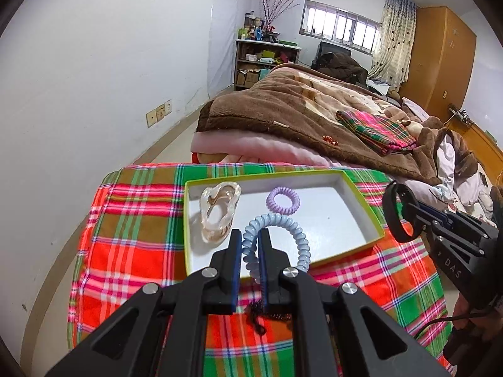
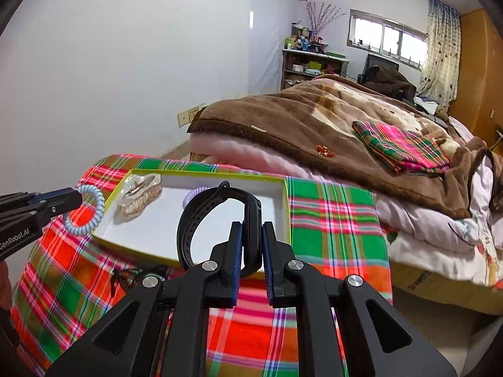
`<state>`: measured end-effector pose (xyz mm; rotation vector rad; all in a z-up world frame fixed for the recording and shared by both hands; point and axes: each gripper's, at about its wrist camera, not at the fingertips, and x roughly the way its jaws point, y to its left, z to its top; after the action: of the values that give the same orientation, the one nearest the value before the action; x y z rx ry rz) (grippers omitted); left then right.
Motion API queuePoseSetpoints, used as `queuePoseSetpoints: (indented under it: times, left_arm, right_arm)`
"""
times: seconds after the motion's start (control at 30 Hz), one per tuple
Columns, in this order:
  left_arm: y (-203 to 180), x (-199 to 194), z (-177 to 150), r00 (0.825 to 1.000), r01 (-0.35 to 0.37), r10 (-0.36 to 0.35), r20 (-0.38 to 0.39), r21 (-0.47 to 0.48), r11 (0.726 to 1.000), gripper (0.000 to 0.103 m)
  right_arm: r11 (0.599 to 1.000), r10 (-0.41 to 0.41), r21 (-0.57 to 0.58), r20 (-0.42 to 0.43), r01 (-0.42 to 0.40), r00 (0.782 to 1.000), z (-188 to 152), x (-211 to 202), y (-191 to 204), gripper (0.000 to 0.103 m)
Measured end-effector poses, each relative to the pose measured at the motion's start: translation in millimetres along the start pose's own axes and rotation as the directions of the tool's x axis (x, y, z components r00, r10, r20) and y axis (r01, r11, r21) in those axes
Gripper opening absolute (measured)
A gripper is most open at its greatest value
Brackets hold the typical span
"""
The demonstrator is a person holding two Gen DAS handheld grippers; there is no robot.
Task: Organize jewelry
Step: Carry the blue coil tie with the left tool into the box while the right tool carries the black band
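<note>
Starting at the left, my left gripper (image 1: 250, 245) is clamped on the pale blue spiral hair tie (image 1: 276, 242), pinching one side of the coil so the rest of the loop hangs free over the near left part of the shallow box (image 1: 364, 201); gripping a single strand seems the only way to hold something this springy without crushing it. The box sits on a tabletop covered by a plaid cloth (image 1: 132, 220), and it looks like the collecting place for the jewelry. Already lying in it are a clear hair claw clip (image 1: 220, 212) by the left wall and, to its right, a small lilac spiral hair tie (image 1: 283, 201) near the far wall, well apart so neither tangles. A dark frayed accessory (image 1: 261, 314) lies on the cloth just outside the near rim, partly hidden under my gripper; I cannot tell what it is. Further right, my right gripper (image 2: 251, 245) is shut on a black wristband (image 2: 217, 220), holding it by its thicker body so the strap loop stands up above the near edge of the box. I judge both pieces are meant for the open white floor on the right side of the box.
</note>
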<state>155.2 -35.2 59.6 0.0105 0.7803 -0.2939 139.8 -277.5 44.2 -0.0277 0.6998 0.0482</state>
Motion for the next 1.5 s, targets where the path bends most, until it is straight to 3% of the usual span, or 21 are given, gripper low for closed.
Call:
queuePoseSetpoints:
  times: [0.77,1.5]
  left_arm:
    - [-15.0,78.3,15.0,0.994,0.030,-0.030,-0.106,-0.009,1.000,0.011]
    - [-11.2,119.7,6.9,0.983,-0.003,0.002,-0.186,-0.005,1.000,0.011]
  right_arm:
    - [0.999,-0.008,-0.048,-0.092,0.003,0.996,38.7,91.5,-5.3,0.013]
    - [0.996,-0.020,-0.091,-0.210,0.000,0.977,28.1,153.4,-2.1,0.013]
